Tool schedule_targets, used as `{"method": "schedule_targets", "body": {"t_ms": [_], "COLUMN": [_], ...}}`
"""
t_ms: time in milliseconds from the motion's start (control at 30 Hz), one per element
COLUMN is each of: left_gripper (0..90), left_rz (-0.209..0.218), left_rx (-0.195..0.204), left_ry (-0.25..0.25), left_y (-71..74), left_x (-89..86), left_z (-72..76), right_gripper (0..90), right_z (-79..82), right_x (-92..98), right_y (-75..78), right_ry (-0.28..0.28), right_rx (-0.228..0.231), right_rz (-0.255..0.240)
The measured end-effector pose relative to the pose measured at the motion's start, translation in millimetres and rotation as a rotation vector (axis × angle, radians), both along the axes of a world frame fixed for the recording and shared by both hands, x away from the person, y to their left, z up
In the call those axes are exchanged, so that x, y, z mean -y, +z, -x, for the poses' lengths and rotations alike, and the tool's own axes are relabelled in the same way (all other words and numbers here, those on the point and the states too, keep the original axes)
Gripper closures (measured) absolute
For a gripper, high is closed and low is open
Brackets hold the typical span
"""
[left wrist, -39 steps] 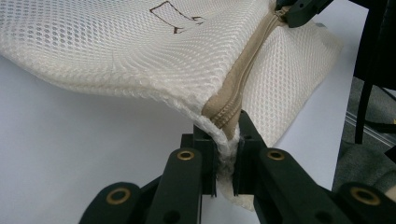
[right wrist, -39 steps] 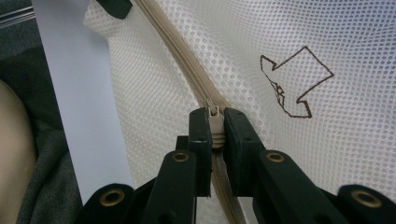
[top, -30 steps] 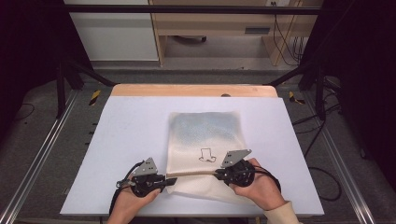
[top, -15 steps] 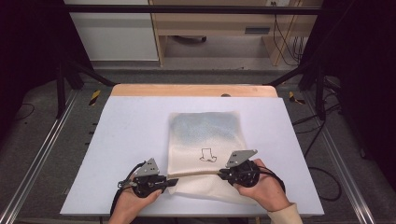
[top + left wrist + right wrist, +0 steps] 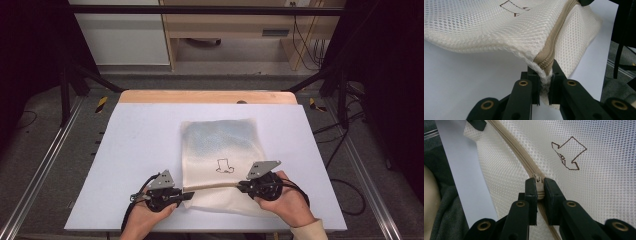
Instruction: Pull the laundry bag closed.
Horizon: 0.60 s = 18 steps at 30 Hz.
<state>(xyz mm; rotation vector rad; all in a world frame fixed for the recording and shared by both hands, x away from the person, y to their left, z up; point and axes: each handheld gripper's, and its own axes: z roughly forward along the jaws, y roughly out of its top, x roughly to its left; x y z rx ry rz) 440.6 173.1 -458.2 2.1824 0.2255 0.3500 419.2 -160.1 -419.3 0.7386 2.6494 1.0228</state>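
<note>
A: A cream-white mesh laundry bag (image 5: 220,150) with a tan zipper (image 5: 212,186) is seen lying flat on the pale white tabletop (image 5: 140,140), towards the near edge and right of the middle. Its near end is held up between the two hand-held grippers

B: How is the left gripper (image 5: 186,195) placed against it?

A: The bag's near left corner (image 5: 544,75), where the zipper tape ends, is clamped between the black jaws of the left gripper, as seen in the left gripper view. The mesh is pinched tight, and the rest of the bag is spread away ahead of the jaws and to their left

B: And the right gripper (image 5: 241,185)?

A: The small pale zipper pull (image 5: 538,185) is gripped between its jaws, as seen in the right gripper view. The tan zipper line is seen running away from the jaws towards the upper left of that view, with a brown outline drawing (image 5: 569,153) printed on the mesh just to the right

B: How do the two stand relative to each other?

A: In the high view the zipper is stretched almost level between them, the left gripper at the bag's left edge and the right gripper near its right edge. The far part of the bag, tinted bluish grey, is laid on the table beyond both grippers. A hand (image 5: 285,202) is wrapped round the right gripper, and a sleeve cuff (image 5: 307,231) is seen at the bottom edge
</note>
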Motion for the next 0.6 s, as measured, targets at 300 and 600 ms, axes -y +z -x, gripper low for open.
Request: {"method": "schedule_targets", "body": {"t_ms": [300, 600], "left_gripper": [82.5, 82.5], "left_rz": [-0.009, -0.016], "left_rx": [0.009, 0.011], "left_ry": [0.004, 0.000], "left_y": [1.0, 1.3], "left_x": [1.5, 0.4], "left_z": [-0.4, -0.8], "right_gripper": [82.2, 82.2], "right_z": [0.4, 2.1], "right_x": [5.8, 8.7], "right_y": [-2.0, -4.6], "right_ry": [-0.010, -0.016], "right_rx": [-0.005, -0.013], "right_rz": [-0.004, -0.007]}}
